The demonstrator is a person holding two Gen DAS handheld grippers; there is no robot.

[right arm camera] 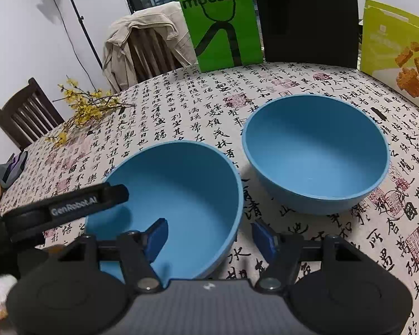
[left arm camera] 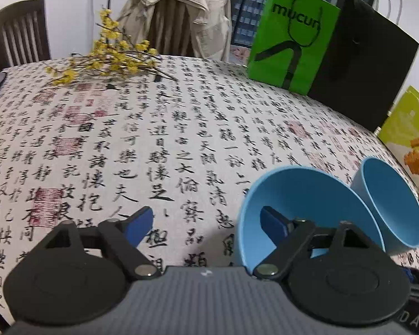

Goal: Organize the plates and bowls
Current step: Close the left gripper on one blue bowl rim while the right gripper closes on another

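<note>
- Left gripper: fingers spread wide. The right-hand finger sits inside the near bowl; the left-hand finger is outside it, over the tablecloth. The near-side wall of the bowl therefore lies between the fingers, unpinched.
- Right gripper: fingers likewise spread. The left-hand finger sits inside the near bowl; the right-hand finger is outside, past the rim. No contact with the wall can be confirmed.
- Probable reason for this placement: each gripper straddles the rim so that closing would clamp the thin wall, the only part of a smooth, round bowl that a two-finger tool can grip.
- The far bowl stands ahead of the right gripper's fingers, to the right of them, close beside the near bowl. Whether the two touch cannot be told.
- Orientation: both bowls rest base down, mouths facing up. Being round, they have no long horizontal axis; the axis of symmetry is vertical, which suits nesting one into the other.
- No plates are visible.
- Ahead of the fingers, at the far table edge: green bag, black bag, yellow flower sprigs.
</note>
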